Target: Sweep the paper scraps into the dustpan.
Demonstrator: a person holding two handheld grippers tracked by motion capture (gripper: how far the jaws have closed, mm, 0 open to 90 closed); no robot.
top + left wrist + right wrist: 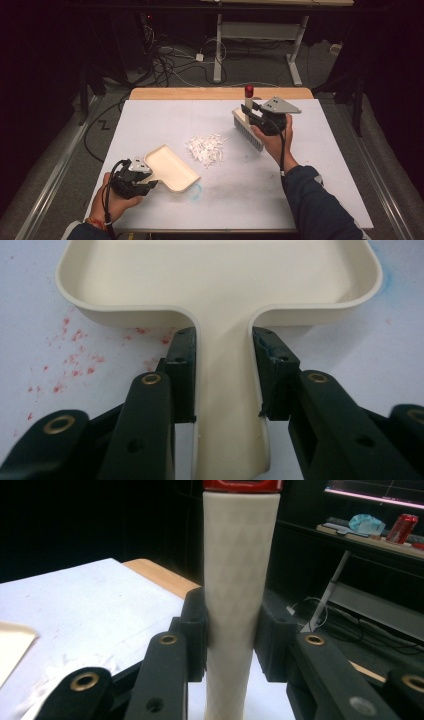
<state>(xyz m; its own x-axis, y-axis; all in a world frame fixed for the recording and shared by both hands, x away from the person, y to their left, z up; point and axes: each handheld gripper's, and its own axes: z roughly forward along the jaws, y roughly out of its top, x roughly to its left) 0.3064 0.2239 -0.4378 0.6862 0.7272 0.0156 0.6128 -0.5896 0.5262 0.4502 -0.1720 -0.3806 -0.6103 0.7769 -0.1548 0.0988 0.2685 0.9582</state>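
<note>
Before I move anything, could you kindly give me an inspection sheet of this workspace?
Surface: white table, wooden far edge; red specks and a blue mark near the dustpan.
Job's things: cream dustpan, brush, pile of white paper scraps between them.
Clutter: nothing seen.
Grippers: left gripper shut on the dustpan's handle; right gripper shut on the brush's handle.
Cables: one trails from each gripper; a tangle on the floor beyond.
Surroundings: dark room, desk frame behind.

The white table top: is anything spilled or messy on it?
Yes. A loose heap of small white paper scraps lies mid-table, between the cream plastic dustpan and the cream-handled brush. Red specks stain the white table top beside the dustpan, and a faint blue smear marks its corner.
</note>
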